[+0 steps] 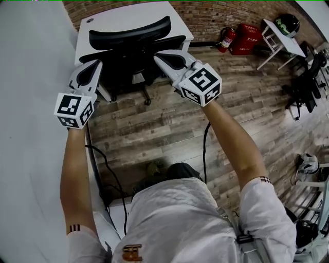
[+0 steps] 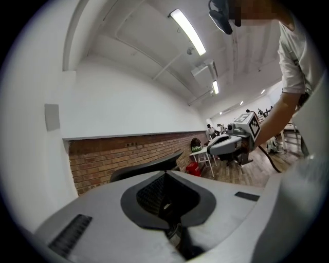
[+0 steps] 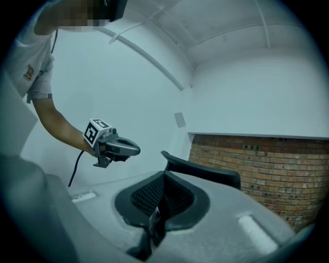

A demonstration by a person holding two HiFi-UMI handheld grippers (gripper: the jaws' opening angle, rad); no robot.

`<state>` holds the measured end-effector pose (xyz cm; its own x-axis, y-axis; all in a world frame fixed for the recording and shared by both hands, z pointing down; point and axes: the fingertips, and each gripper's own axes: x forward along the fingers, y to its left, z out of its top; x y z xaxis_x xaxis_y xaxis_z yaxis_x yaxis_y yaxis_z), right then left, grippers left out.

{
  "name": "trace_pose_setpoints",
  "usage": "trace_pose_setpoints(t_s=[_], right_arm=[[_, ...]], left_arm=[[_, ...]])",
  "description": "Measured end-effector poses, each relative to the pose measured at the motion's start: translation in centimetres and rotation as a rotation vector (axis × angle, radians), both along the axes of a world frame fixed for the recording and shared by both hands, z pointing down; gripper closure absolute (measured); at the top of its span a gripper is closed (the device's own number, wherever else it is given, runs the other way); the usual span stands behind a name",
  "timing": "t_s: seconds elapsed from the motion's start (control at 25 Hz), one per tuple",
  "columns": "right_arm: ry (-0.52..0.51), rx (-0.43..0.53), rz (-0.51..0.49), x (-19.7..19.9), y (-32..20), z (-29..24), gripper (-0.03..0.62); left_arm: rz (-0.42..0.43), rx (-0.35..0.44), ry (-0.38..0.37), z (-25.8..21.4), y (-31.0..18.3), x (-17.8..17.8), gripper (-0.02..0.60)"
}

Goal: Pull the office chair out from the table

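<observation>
The black office chair [image 1: 129,45] stands pushed in at the white table [image 1: 128,18] at the top of the head view, its curved back toward me. My left gripper [image 1: 95,64] is shut and empty, its tips by the chair's left side. My right gripper [image 1: 157,56] is shut and empty too, its tips at the chair's right side. Whether either touches the chair I cannot tell. In the left gripper view the shut left gripper [image 2: 165,175] points level, with the chair's back rim [image 2: 149,167] beyond and the right gripper [image 2: 226,145] alongside. The right gripper view shows the shut right gripper [image 3: 165,175], the chair's back rim [image 3: 205,173] and the left gripper [image 3: 117,147].
A white wall runs along the left, a brick wall [image 1: 216,13] along the back. A fire extinguisher [image 1: 226,38] and a red box [image 1: 248,38] stand by the brick wall. A small white table [image 1: 280,37] with a helmet [image 1: 286,23] is at the back right. Cables [image 1: 205,149] trail over the wooden floor.
</observation>
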<state>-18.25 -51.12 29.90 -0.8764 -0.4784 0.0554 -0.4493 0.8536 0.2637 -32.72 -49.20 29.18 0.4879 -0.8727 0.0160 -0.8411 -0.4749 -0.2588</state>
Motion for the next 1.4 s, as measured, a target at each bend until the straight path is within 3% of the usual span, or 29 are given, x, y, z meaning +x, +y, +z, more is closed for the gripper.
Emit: trace_pose_setpoints(t_s=[0.2,0.36,0.52,0.92,1.2,1.4], right_arm=[[0.066,-0.020,0.046,1.5,-4.1,1.5,0.589],[0.151,-0.007,0.055,2.6,-7.2,2.5,0.551],[0.247,0.012,0.046,3.4,-10.3,4.3,0.514],[0.526,0.026,0.004,4.7,-17.5,8.9,0.407],[0.752,0.035,-0.035,5.5,-21.6,12.3,0.353],[0.923,0.012,-0.128,5.6,-23.6,14.8,0.335]], left_arm=[[-0.008,-0.053,-0.122,1.9,-3.6,-2.1,0.578],[-0.021,-0.099,-0.208,3.5,-5.9,-3.6,0.569],[-0.043,-0.151,-0.302,5.6,-8.0,-5.5,0.520],[-0.034,-0.297,-0.660,11.6,-13.2,-9.3,0.386],[-0.016,-0.402,-0.776,14.7,-15.8,-11.5,0.353],[0.034,-0.469,-0.884,17.0,-17.3,-12.5,0.350]])
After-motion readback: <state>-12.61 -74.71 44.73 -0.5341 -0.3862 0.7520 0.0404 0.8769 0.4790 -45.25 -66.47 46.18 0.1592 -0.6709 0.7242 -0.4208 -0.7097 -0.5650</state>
